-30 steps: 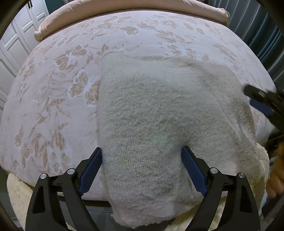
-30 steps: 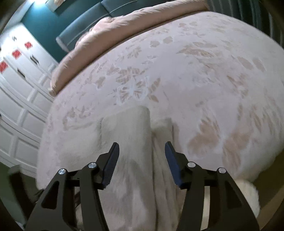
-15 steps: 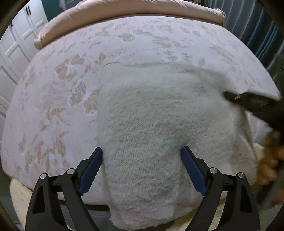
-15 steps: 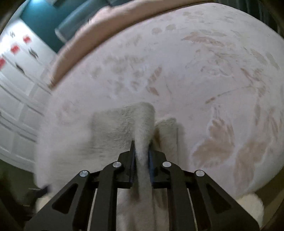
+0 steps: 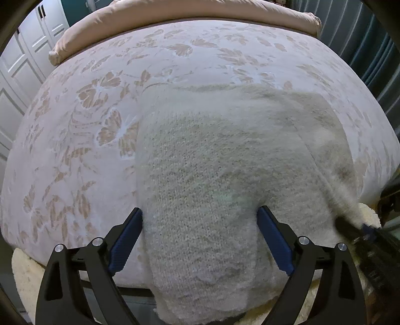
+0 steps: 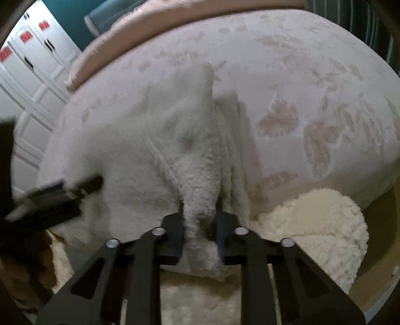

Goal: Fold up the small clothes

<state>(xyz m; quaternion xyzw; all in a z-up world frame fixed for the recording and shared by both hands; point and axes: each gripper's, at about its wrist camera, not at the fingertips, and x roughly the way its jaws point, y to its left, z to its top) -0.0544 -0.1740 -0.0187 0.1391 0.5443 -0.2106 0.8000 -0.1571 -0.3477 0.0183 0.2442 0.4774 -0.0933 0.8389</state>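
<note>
A cream knitted sweater (image 5: 225,175) lies on the bed and hangs over its near edge. My left gripper (image 5: 200,240) is open, one finger on each side of the sweater's hanging lower part. My right gripper (image 6: 200,215) is shut on a fold of the sweater (image 6: 195,160) at its right side, and the pinched cloth stands up as a ridge. In the left wrist view the right gripper (image 5: 360,230) shows at the far right, at the sweater's edge. In the right wrist view the left gripper (image 6: 60,197) shows blurred at the left.
The bed has a pale bedspread (image 5: 100,125) with a tan floral pattern and a pink duvet (image 5: 175,12) folded along the far end. A cream fluffy rug (image 6: 320,230) lies on the floor by the bed. White wardrobe doors (image 6: 32,62) stand at the left.
My right gripper closed on a fold of the sweater's right side and has pulled it back toward the bed's near edge. My left gripper stayed open around the lower part.
</note>
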